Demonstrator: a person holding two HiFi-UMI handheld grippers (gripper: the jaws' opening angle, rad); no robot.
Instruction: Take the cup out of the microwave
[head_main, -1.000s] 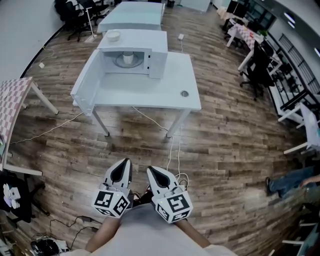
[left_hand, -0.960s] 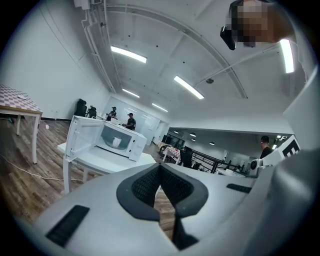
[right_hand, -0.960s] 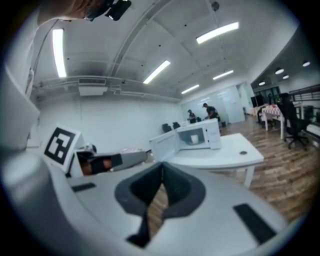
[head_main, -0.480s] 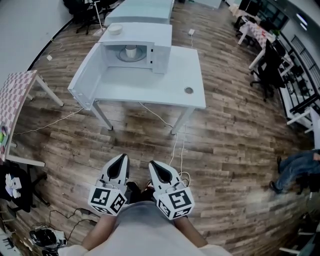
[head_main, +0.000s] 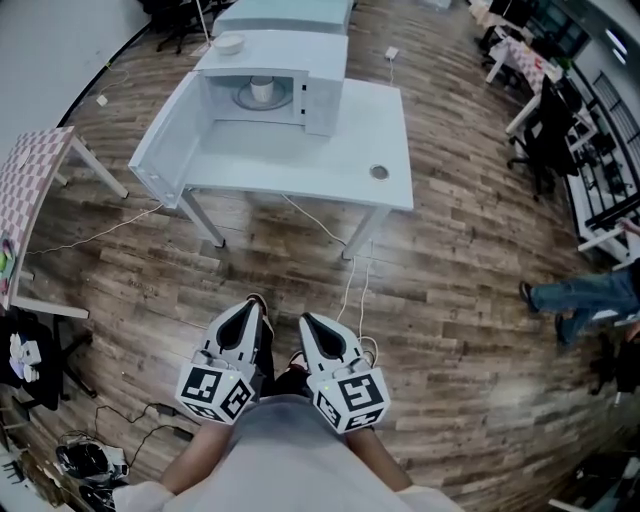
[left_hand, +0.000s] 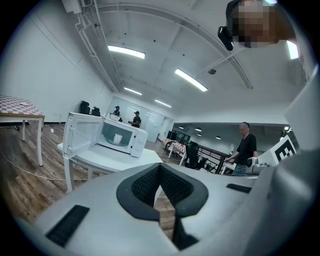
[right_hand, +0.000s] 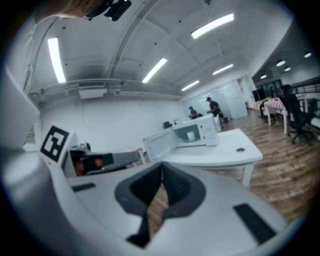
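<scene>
A white cup (head_main: 262, 90) stands on the turntable inside the white microwave (head_main: 322, 98), whose door (head_main: 165, 150) hangs wide open to the left. In the left gripper view the cup (left_hand: 118, 138) shows small in the oven cavity; in the right gripper view the cup (right_hand: 190, 135) shows likewise. My left gripper (head_main: 252, 307) and right gripper (head_main: 309, 324) are held side by side low in the head view, over the wooden floor, well short of the table (head_main: 300, 180). Both are shut and hold nothing.
A small white bowl (head_main: 229, 43) sits on top of the microwave. Cables (head_main: 350, 290) run over the floor in front of the table. A checked-top table (head_main: 25, 190) stands at the left, office chairs and desks at the right, and a person's legs (head_main: 585, 295) at the right edge.
The table and microwave have shifted slightly in the head view as I stepped closer. Both grippers stay shut and side by side.
</scene>
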